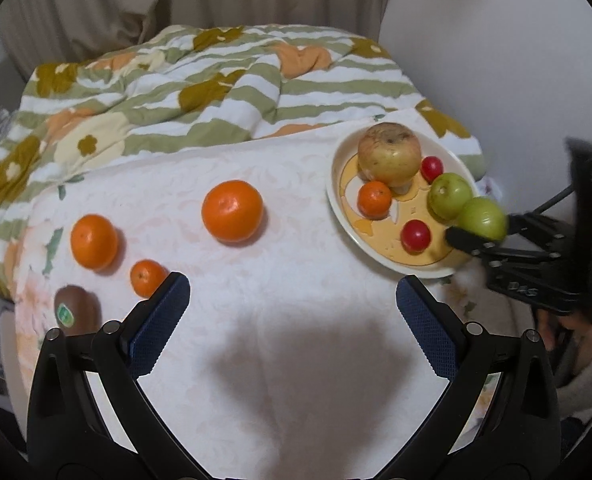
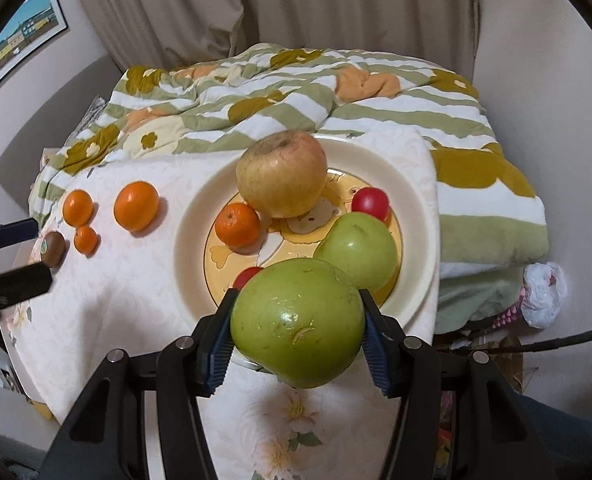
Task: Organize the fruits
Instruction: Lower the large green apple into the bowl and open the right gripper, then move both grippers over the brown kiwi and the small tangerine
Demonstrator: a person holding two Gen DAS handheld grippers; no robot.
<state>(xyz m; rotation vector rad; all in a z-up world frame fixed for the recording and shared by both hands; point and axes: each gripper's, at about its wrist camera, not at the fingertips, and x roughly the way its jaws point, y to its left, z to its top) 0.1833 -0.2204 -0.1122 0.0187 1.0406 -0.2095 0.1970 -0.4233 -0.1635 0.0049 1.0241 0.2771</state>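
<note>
My right gripper (image 2: 297, 298) is shut on a green apple (image 2: 297, 324), held just above the near rim of the cream plate (image 2: 419, 220). On the plate lie a large yellow-red apple (image 2: 282, 174), a small orange (image 2: 238, 226), a second green apple (image 2: 357, 250) and two small red fruits (image 2: 369, 202). My left gripper (image 1: 292, 284) stands wide open over the white cloth with nothing between its fingers. To its left on the cloth lie a big orange (image 1: 232, 211), a medium orange (image 1: 94, 242), a small orange (image 1: 148, 278) and a kiwi (image 1: 76, 312).
A rumpled striped floral blanket (image 1: 216, 80) lies behind the cloth, with curtains (image 2: 335, 8) beyond it. A white plastic bag (image 2: 543, 294) sits low at the right. A framed picture (image 2: 20, 36) hangs on the left wall.
</note>
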